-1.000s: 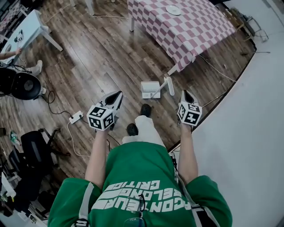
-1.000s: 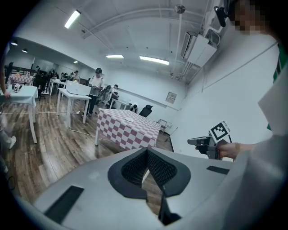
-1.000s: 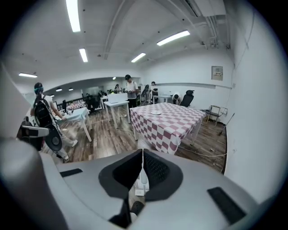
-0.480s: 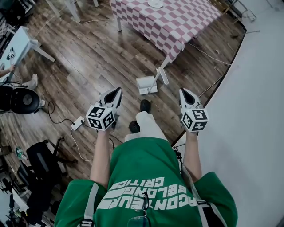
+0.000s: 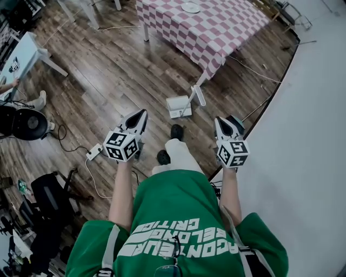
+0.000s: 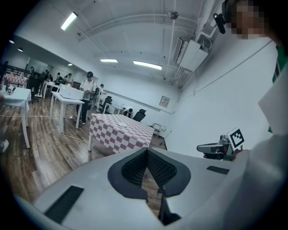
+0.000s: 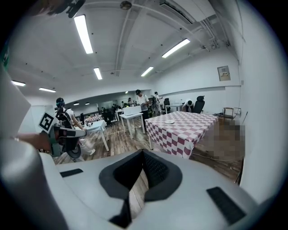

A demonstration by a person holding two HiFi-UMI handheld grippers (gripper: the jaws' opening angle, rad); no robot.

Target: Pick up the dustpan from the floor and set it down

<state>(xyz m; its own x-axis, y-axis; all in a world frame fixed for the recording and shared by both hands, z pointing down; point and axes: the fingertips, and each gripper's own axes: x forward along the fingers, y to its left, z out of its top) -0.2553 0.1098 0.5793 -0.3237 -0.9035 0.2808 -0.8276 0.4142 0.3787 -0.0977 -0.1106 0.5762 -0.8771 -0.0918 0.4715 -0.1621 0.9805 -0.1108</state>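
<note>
While shut tip to tip and gripping nothing: left tool [image 5: 142, 112] and right tool [image 5: 219, 120], the right set slightly lower in the head view than one second earlier. Beyond, unmoved on the wooden floor [image 5: 108, 81]: white dustpan [image 5: 178, 106], handle slanting toward the checkered surface [image 5: 216, 27], untouched, between both tools.

- Dustpan [image 5: 178, 106] seen on floor [image 5: 124, 70], just before table [image 5: 216, 32] corner.
- Plate [image 5: 190, 7] seen on table.
- Power strip [image 5: 93, 151] noted on floor, well left of dustpan.
</note>
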